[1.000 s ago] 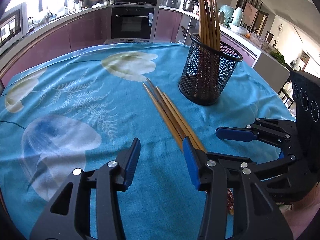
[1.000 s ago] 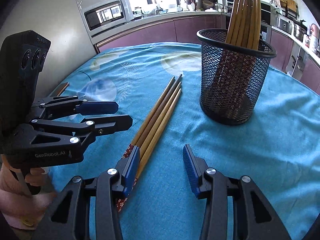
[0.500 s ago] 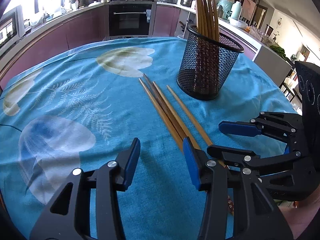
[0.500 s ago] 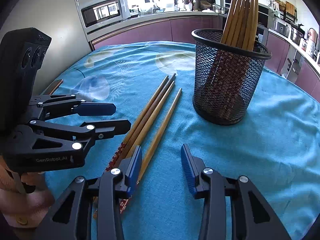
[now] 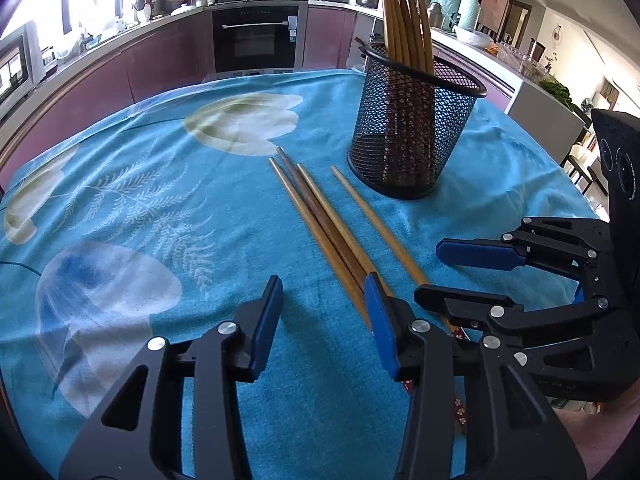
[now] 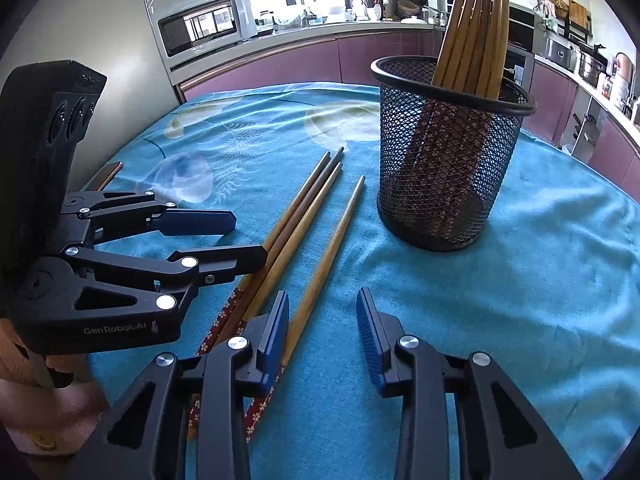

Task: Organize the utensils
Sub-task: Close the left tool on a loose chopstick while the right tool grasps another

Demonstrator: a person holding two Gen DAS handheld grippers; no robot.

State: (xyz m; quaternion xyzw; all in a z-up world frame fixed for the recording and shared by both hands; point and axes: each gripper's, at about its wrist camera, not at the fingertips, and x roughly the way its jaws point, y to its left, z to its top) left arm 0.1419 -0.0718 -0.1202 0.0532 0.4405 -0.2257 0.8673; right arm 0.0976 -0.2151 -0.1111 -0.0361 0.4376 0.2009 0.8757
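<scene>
Three wooden chopsticks (image 5: 320,216) (image 6: 304,204) lie bundled on the blue cloth, patterned ends toward me. A fourth chopstick (image 5: 372,216) (image 6: 336,240) lies apart, between the bundle and a black mesh holder (image 5: 412,128) (image 6: 444,168) that has several chopsticks standing in it. My left gripper (image 5: 324,312) (image 6: 224,240) is open with its jaws closing on nothing; its right finger touches the bundle. My right gripper (image 6: 322,328) (image 5: 456,276) is open over the lone chopstick, which runs along its left finger's inner face.
The table wears a blue floral tablecloth (image 5: 140,200). A flat brown object (image 6: 108,172) lies near the table's left edge. A hand (image 6: 48,412) holds the left gripper. Kitchen counters, an oven (image 5: 256,40) and a microwave (image 6: 200,24) ring the room behind.
One chopstick has come away from the bundle and now lies apart toward the holder. The right gripper's jaws have narrowed. The left gripper's jaws are slightly narrower.
</scene>
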